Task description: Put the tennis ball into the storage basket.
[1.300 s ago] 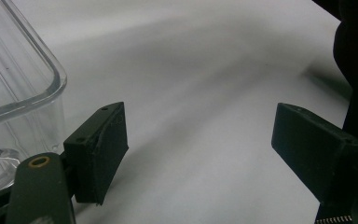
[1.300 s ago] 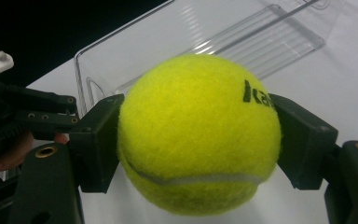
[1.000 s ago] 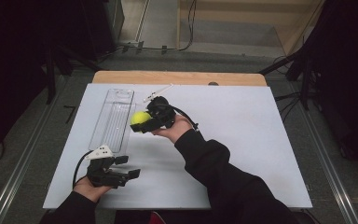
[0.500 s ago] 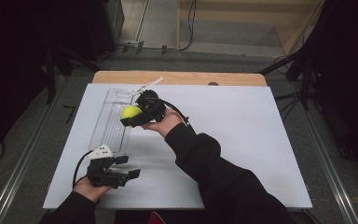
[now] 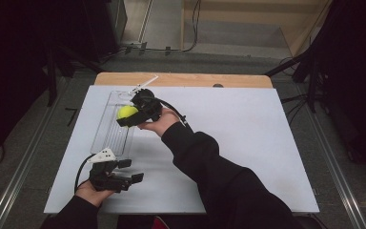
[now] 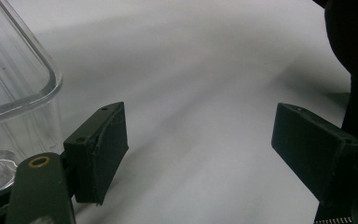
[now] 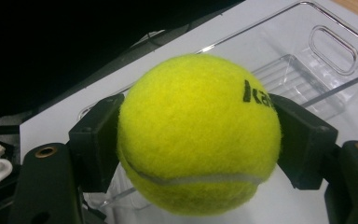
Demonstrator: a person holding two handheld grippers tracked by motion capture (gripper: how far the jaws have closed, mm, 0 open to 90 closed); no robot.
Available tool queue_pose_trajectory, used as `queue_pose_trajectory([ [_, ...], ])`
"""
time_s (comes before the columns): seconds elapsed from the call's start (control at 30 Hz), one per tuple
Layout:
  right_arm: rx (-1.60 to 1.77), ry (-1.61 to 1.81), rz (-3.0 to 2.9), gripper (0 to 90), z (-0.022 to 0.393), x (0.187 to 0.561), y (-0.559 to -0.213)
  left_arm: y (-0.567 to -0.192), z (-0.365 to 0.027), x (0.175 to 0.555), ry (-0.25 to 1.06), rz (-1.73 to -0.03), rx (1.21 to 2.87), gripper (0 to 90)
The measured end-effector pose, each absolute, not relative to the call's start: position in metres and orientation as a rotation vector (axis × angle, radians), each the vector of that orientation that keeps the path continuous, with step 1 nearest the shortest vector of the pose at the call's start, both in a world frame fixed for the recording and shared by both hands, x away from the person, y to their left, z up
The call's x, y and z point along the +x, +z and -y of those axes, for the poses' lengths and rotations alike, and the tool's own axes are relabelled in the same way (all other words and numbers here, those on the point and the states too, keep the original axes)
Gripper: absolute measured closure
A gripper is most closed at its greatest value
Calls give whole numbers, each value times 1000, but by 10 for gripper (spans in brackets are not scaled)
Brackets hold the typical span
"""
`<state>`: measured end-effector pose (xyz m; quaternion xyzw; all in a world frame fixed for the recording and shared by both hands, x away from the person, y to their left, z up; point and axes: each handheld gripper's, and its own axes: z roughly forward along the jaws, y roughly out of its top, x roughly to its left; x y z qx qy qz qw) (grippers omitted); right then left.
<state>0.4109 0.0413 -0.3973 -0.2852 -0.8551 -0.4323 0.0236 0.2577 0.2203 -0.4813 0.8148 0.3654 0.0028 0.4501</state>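
1. Near edge of the white table point(image 5: 267, 157): left gripper point(image 5: 132, 177) rests low by the front-left corner, held in the person's left hand point(image 5: 91, 192), grey plate on top, cable looping off to the left.
2. Its jaws stand wide apart w/ nothing between them (left gripper view: bare tabletop in the gap). A corner of the clear tray point(image 6: 14, 88) sits just beside one jaw.
3. Open room: the whole right half of the table is bare, and so is the strip between the two grippers.
4. Mid-table: right forearm in a dark sleeve point(image 5: 209, 167) reaches diagonally from bottom centre toward upper left; right hand point(image 5: 159, 121) wraps the gripper body from below.
5. Right gripper point(image 5: 126, 117) points left, raised over the tray. Jaws clamped on the tennis ball point(image 7: 198, 135), one pad pressing each side (black lettering visible near one pad).
6. Ball point(image 5: 127, 112) hangs over the tray's far half, not touching it.
7. Far: tray point(image 5: 106, 136) runs lengthwise by the table's left edge, its handle slot at the far end; a wooden strip point(image 5: 190, 78) borders the back edge.
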Motion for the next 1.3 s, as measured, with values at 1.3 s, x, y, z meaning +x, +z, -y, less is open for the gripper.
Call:
queue_pose_trajectory([
  [1.3,-933,-1335,2665,235,-91,440,-416,-479,-221,257,10,-885,2020,189],
])
